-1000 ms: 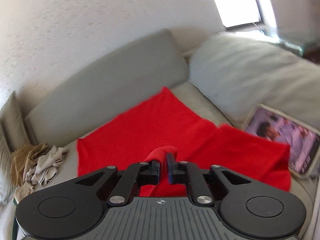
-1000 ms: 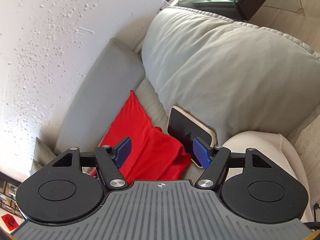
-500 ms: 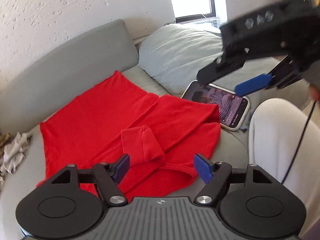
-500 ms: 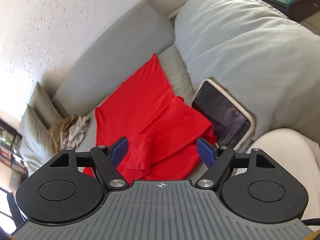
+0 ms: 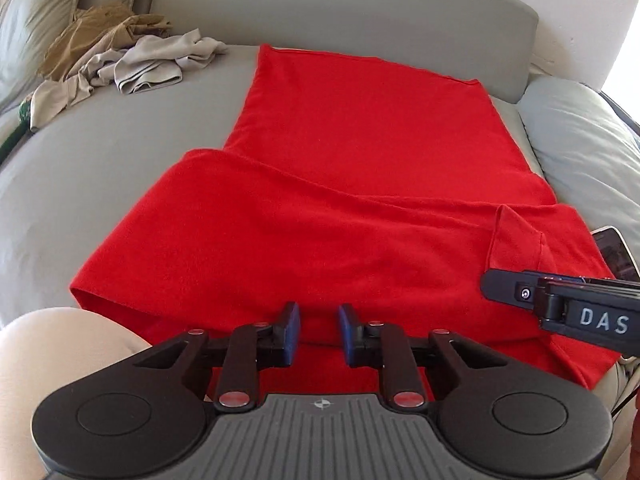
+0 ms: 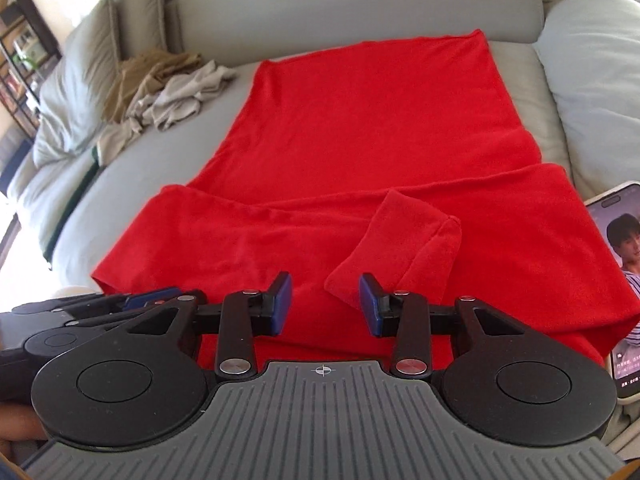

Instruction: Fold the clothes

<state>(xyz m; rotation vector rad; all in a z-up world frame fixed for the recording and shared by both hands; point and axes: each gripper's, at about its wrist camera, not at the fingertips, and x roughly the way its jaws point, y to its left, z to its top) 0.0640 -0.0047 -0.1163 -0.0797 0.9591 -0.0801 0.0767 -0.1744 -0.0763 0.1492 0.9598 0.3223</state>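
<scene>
A red garment (image 5: 344, 184) lies spread on the grey sofa seat (image 5: 100, 160), its far edge against the backrest (image 5: 340, 4), its near part folded over in a thick band, with a sleeve cuff (image 6: 404, 248) turned up on top. To the left, well apart from it, a crumpled pile of beige and tan clothes (image 5: 132, 56) sits by a cushion (image 6: 76, 92). On the right a pale pillow (image 5: 580, 144) borders the garment, and a phone (image 6: 618, 280) with a lit screen lies just beside the red cloth.

The left gripper (image 5: 319, 330) hangs at the garment's near edge; its jaws have just been closing and stand narrowly apart, with red fabric behind the gap but nothing pinched that I can tell. The right gripper (image 6: 325, 304) has also been closing and is half spread, the cuff's lower corner between its pads (image 6: 370, 308), unpressed.
</scene>
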